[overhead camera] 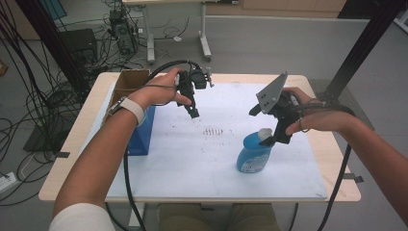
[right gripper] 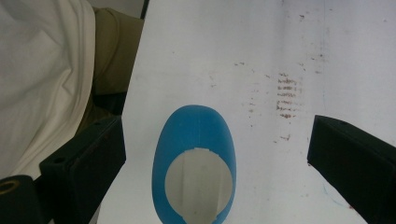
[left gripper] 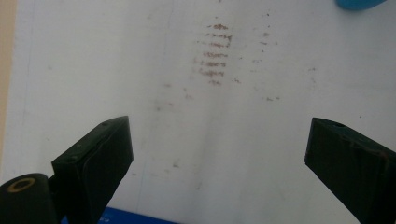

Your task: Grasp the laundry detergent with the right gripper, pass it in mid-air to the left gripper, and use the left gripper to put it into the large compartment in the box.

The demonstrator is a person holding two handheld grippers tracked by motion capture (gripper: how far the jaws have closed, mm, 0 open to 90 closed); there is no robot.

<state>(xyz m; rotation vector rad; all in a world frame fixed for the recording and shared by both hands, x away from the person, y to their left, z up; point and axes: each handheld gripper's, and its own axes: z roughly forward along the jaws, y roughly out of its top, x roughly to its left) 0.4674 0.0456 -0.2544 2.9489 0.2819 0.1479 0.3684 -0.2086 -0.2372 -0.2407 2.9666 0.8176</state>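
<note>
Cardboard box: open and brown, at the far left of the surface, behind the person's left hand.
Blue box: upright at the left edge of the white sheet, just in front of the cardboard box and partly behind the left wrist.
Left claw: held above the sheet left of centre, tilted downward, jaws spread wide with nothing between them; the left gripper view shows bare sheet in the gap.
Brown smudges: a small patch of short marks near the middle of the sheet, between the two claws.
Blue bottle: stands upright on the sheet, right of centre and towards the near edge, with a pale cap on top.
Right claw: lowered over the bottle's top, jaws wide; in the right gripper view the bottle sits between them with clear space on both sides, pads not touching it.
</note>
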